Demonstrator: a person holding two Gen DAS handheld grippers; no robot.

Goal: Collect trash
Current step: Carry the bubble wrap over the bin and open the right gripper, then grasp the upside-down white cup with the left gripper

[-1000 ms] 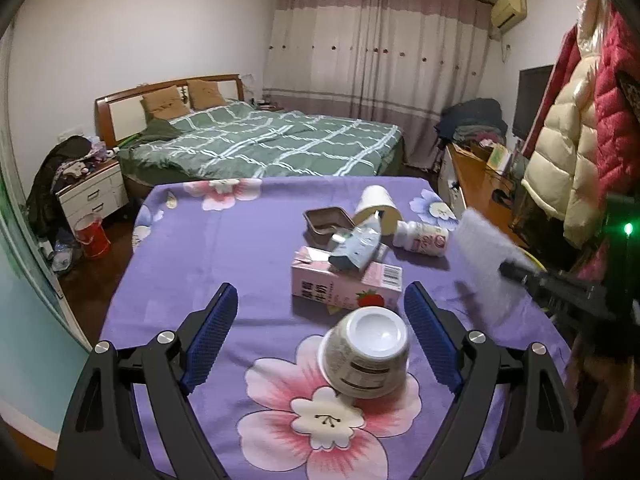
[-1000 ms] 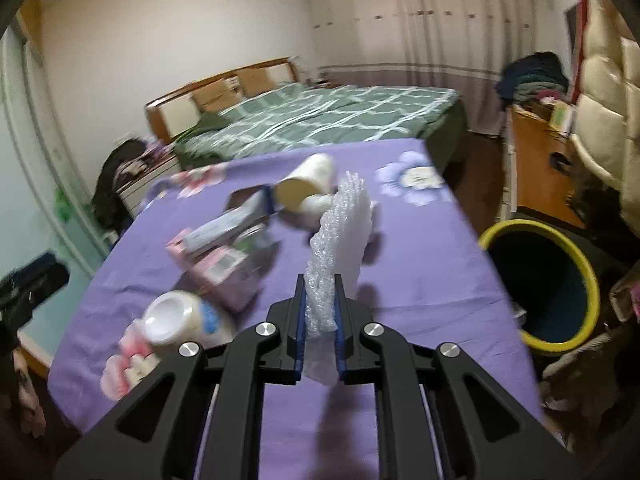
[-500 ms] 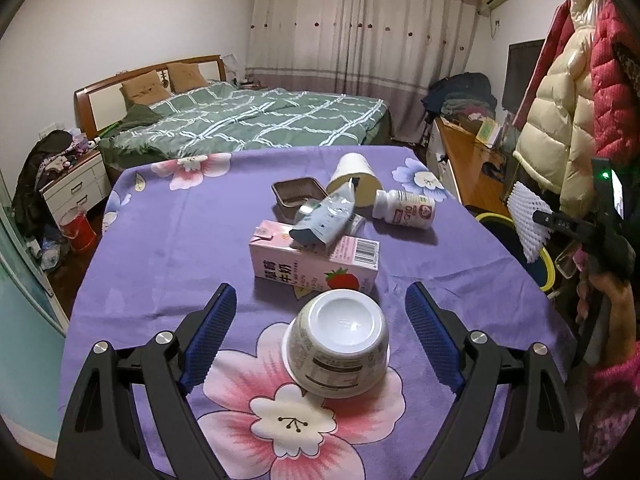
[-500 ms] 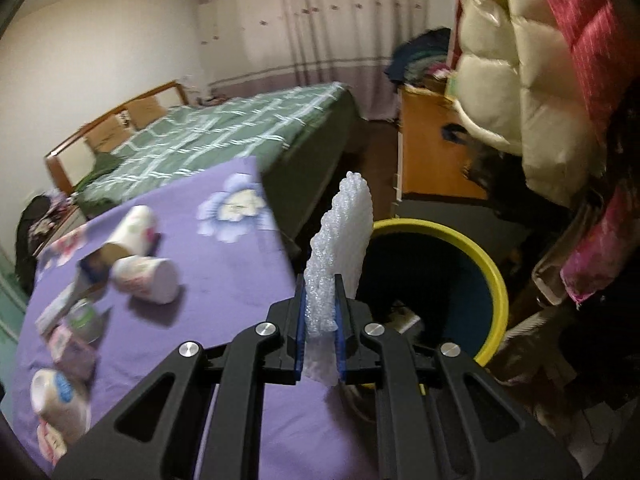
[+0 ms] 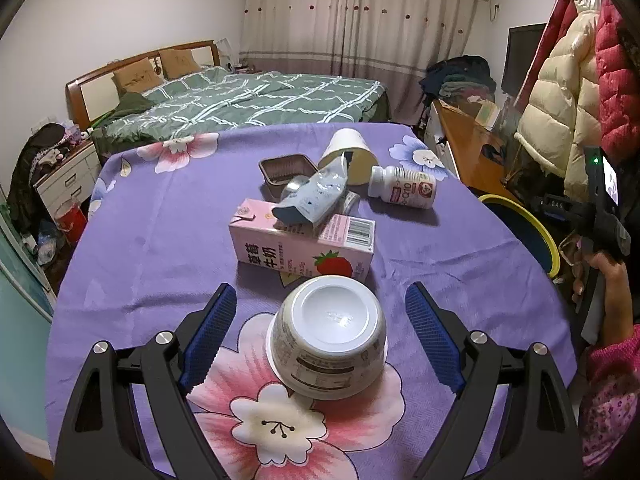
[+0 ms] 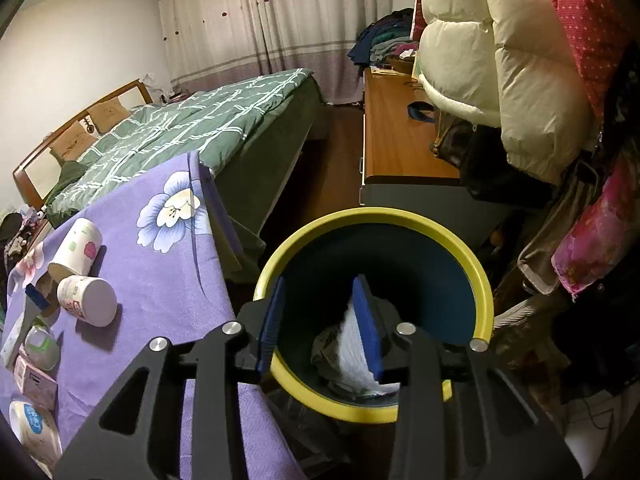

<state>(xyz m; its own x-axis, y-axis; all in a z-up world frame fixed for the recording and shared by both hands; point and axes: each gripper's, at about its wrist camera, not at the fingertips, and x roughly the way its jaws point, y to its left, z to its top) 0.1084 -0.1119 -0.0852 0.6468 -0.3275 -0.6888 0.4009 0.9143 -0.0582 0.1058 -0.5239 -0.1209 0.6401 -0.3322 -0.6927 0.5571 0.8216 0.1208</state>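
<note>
Over yellow-rimmed dark bin (image 6: 482,280) | right gripper (image 6: 320,324) jaws opening, empty | white foam wrap (image 6: 352,352) inside | left gripper (image 5: 318,334) wide, straddling upturned white tub (image 5: 328,344) | risk: nudging tub, toppling.

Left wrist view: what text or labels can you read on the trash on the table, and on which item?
"草莓牛奶", in large dark characters on the pink carton, beside a strawberry picture.
"Q10", partly readable on the white bottle; the rest of its label is too small.
Barcode on the carton's end: digits too small to read.
Upturned bowl: fine print and a barcode on its side, blurred.
Blue pouch: no readable text.
</note>
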